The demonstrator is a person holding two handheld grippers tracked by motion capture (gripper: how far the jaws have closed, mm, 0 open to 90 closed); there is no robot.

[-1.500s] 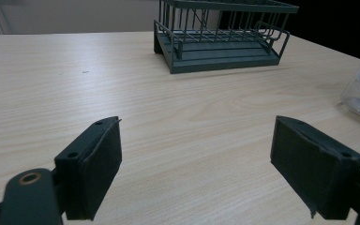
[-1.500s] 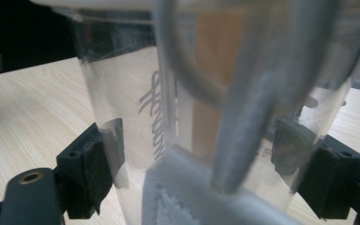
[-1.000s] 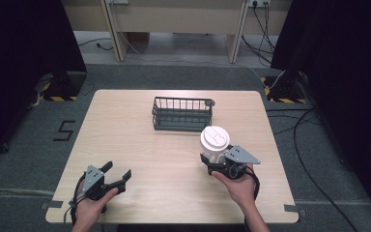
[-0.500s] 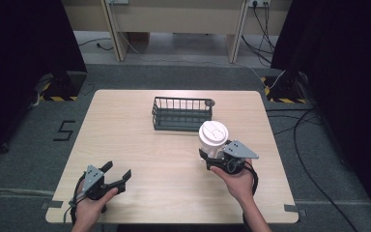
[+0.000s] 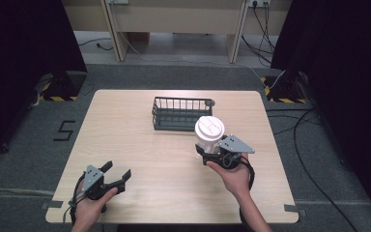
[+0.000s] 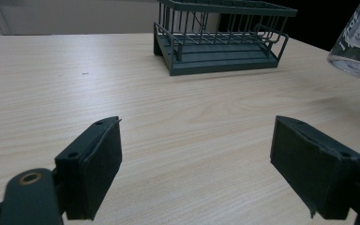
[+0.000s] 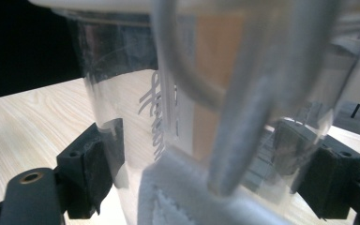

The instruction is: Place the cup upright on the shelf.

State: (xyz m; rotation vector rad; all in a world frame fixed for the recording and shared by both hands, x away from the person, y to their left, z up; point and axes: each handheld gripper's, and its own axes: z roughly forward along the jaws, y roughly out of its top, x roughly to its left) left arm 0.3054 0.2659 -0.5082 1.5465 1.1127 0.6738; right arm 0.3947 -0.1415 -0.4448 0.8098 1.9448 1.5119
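right tongs (image 5: 207, 153) clamped on cup (image 5: 209, 133), upright | rack (image 5: 180, 114) just ahead-left | left tongs (image 5: 118, 175) apart, idle, farther

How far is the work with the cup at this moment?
Done: the right gripper has its jaws closed on the clear cup with the white lid, and the left gripper view shows the cup's base above the table. In hand: carrying it beside the wire basket. Left: probably setting it in the basket. The left gripper rests open.

Left hand-held gripper (image 5: 118, 174) agape; right hand-held gripper (image 5: 202, 151) clamped.
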